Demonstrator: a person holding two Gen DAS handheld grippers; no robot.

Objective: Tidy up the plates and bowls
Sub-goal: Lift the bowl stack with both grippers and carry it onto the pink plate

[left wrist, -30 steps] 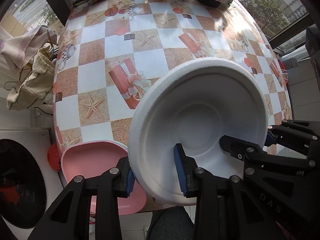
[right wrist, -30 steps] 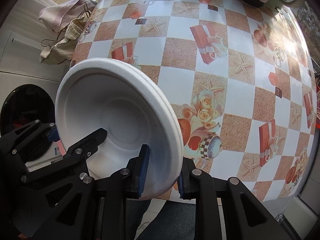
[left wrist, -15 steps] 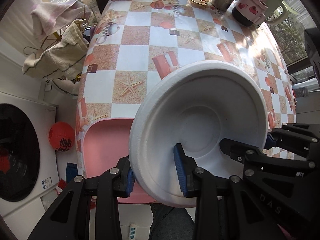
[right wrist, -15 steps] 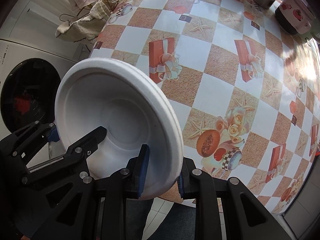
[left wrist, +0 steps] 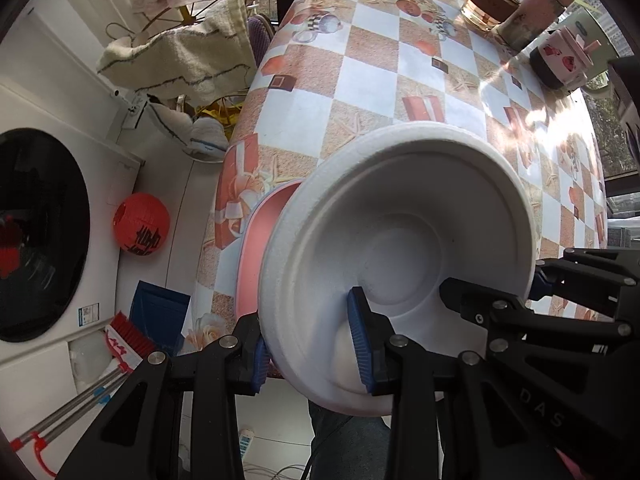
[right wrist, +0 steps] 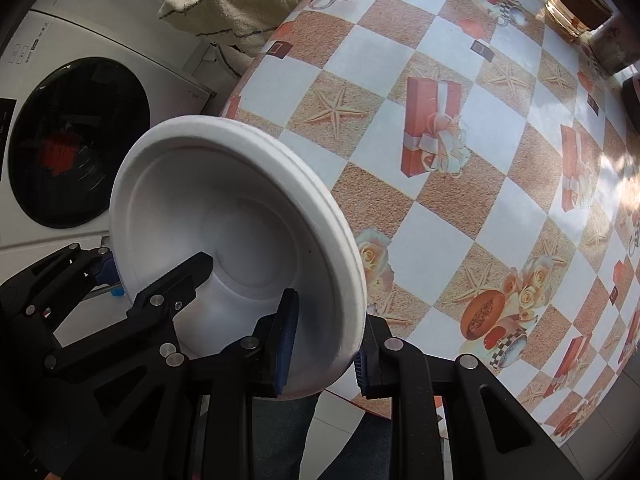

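White bowl fills the lower centre-right of the left wrist view and the lower left of the right wrist view. It is held clear of the table, tilted, its hollow facing the cameras.

Left gripper is clamped on the bowl's rim at lower centre of its own view: one blue pad lies inside the bowl, the other against the outer wall. Right gripper is likewise closed on the opposite rim, one blue pad inside, the other outside. Each gripper also shows in the other's view, at the frame edge, on the far side of the bowl.

Pink plate lies on the table at the near edge, showing left of the bowl and partly hidden behind it in the left wrist view.

Table carries a checked cloth printed with starfish and gift boxes. At upper right of the left wrist view stand a glass jar, a pink bottle and a strawberry-printed mug, well apart from the bowl.

Left of the table: a washing machine, a red lantern, a towel on a rack, and a red broom at lower left.
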